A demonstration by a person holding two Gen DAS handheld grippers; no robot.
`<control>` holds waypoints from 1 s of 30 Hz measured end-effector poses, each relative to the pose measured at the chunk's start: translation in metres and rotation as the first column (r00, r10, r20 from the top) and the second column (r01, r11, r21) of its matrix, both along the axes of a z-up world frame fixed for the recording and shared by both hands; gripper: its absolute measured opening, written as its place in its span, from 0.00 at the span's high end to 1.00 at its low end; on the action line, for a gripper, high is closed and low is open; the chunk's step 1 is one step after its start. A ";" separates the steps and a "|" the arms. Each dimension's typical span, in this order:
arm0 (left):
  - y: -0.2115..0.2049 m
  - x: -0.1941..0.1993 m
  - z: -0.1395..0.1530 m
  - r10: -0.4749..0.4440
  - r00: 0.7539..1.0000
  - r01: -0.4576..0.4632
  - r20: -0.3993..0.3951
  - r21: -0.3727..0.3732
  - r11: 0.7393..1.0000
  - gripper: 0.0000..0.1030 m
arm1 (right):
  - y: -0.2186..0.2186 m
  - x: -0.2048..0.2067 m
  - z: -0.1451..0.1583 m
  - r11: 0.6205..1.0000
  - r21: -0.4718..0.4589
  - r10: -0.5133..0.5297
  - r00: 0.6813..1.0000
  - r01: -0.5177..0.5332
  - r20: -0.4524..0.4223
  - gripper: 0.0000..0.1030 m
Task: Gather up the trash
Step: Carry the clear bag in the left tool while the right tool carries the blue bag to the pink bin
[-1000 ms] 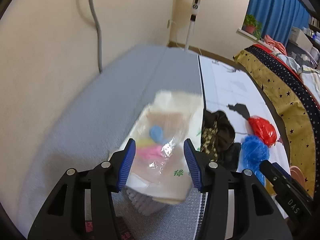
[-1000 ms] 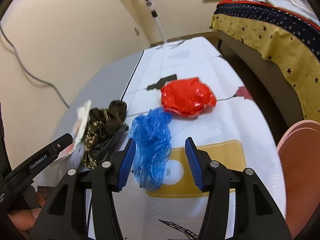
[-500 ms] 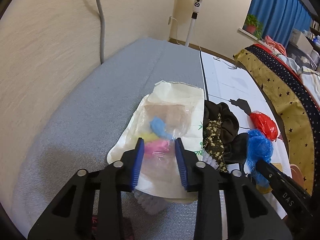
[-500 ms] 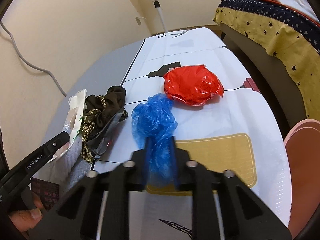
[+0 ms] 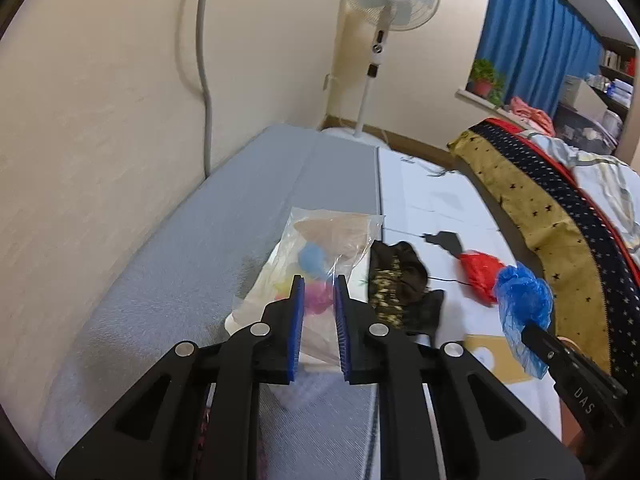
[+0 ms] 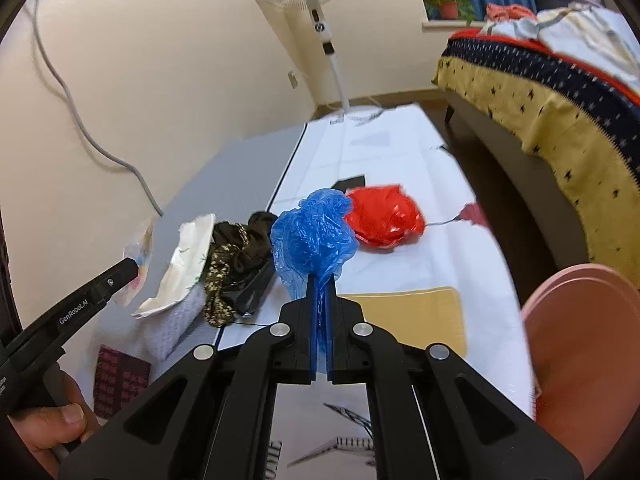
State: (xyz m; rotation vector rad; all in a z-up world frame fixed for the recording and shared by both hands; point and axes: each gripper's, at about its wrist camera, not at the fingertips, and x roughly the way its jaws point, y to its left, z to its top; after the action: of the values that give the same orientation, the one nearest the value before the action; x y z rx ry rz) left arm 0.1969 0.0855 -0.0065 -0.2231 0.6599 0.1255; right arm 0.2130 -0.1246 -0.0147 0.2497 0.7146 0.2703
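In the left wrist view my left gripper [image 5: 317,284] has its jaws closing on a clear plastic bag [image 5: 332,236] with blue, yellow and pink bits inside. The pads pinch its lower part and the bag stands up off the white paper wrapper [image 6: 184,264]. My right gripper [image 6: 320,280] is shut on a crumpled blue plastic bag [image 6: 312,236], which hangs above the white mat [image 6: 400,272]. The same blue plastic bag [image 5: 522,292] shows at the right of the left wrist view. A crumpled red plastic bag [image 6: 384,220] lies on the mat just behind it.
A dark patterned cloth [image 6: 236,252] lies between the wrapper and the blue bag. A grey mat [image 5: 200,260] runs along the wall. A standing fan [image 5: 384,4] is at the far end, a bed [image 6: 560,92] to the right, a pink round object [image 6: 580,340] at near right.
Both grippers went from wide open to closed, the left on the clear bag and the right on the blue bag. Both then rose, lifting the bags.
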 end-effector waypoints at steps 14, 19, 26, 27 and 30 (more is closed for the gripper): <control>-0.050 -0.046 0.032 -0.129 0.988 0.127 0.086 0.028 0.991 0.86 | -0.041 -0.071 0.053 0.995 -0.066 -0.070 0.991 0.078 0.114 0.97; -0.064 -0.063 0.040 -0.164 0.980 0.161 0.111 0.035 0.986 0.86 | -0.062 -0.094 0.074 0.990 -0.081 -0.100 0.984 0.113 0.149 0.97; -0.078 -0.083 0.046 -0.193 0.973 0.191 0.125 0.031 0.981 0.86 | -0.088 -0.124 0.092 0.982 -0.102 -0.136 0.973 0.157 0.186 0.97; -0.079 -0.085 0.046 -0.196 0.973 0.194 0.126 0.031 0.981 0.86 | -0.091 -0.128 0.092 0.981 -0.103 -0.142 0.972 0.163 0.188 0.97; -0.085 -0.093 0.045 -0.208 0.971 0.206 0.122 0.030 0.978 0.86 | -0.101 -0.137 0.091 0.976 -0.100 -0.170 0.967 0.191 0.192 0.97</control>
State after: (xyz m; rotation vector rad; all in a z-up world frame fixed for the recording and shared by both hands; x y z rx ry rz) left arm 0.1036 0.0006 0.0385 -0.1433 0.5540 -0.0828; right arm 0.0755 -0.2255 0.0759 0.1733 0.5202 0.0747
